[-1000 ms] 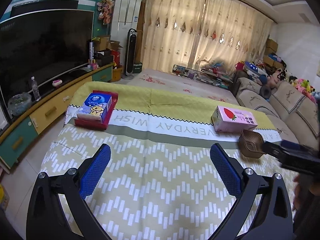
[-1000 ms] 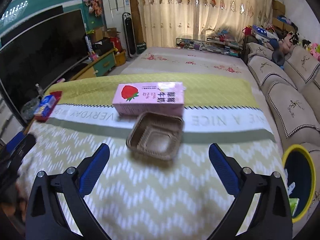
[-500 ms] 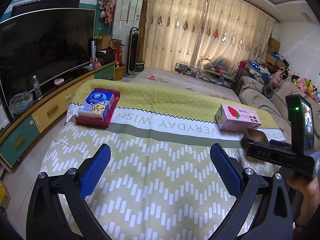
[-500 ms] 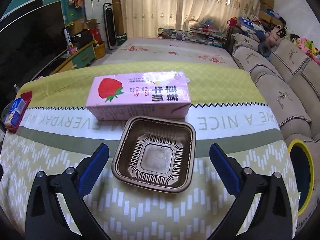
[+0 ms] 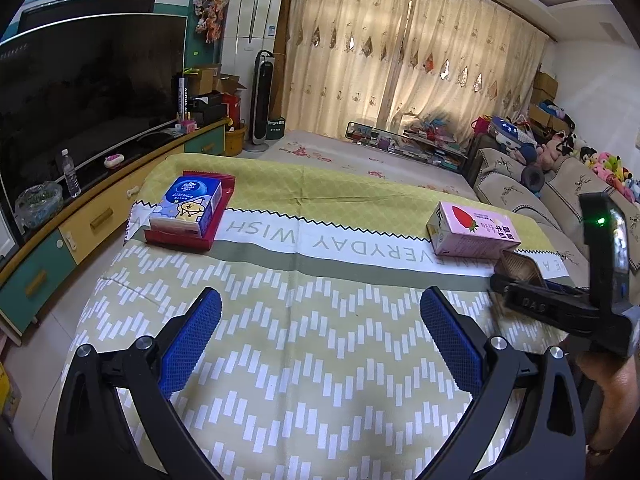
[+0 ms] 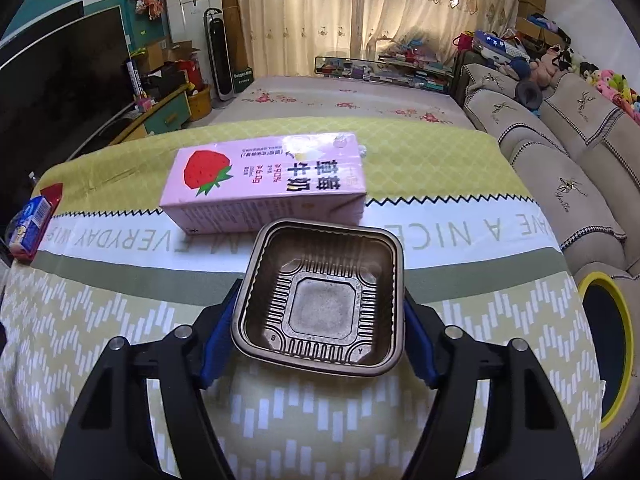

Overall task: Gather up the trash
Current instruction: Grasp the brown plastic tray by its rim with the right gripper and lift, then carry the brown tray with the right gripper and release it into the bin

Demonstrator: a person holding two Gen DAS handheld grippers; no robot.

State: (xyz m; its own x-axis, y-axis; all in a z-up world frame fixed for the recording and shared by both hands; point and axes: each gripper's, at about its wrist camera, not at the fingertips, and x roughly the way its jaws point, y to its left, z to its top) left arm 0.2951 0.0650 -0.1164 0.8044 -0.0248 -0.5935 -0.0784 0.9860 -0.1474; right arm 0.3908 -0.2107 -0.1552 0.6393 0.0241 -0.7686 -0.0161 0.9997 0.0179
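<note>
- Nearest to us in the right wrist view, our right gripper has its jaws either side of a brown plastic tray; they have just been closing, and the blue pads now sit against the tray's left and right walls, so we read it as gripped.
- The tray is empty and square, with a ribbed floor, and rests on the table under a yellow-green zigzag cloth.
- Just behind the tray, touching or nearly touching its far rim, a pink strawberry milk carton lies on its side, near the white printed band of the cloth.
- To the right, below the table edge, we see a black bin with a yellow rim.
- In the left wrist view our left gripper hangs over the near cloth with its jaws wide and nothing between them.
- From there the right gripper shows at the right edge, a hand under it, reaching to the tray beside the carton.
- Farther left, well apart from the carton, a blue tissue pack sits in a red tray.
- Beyond the table stand a television on a low cabinet, curtains and a sofa.
</note>
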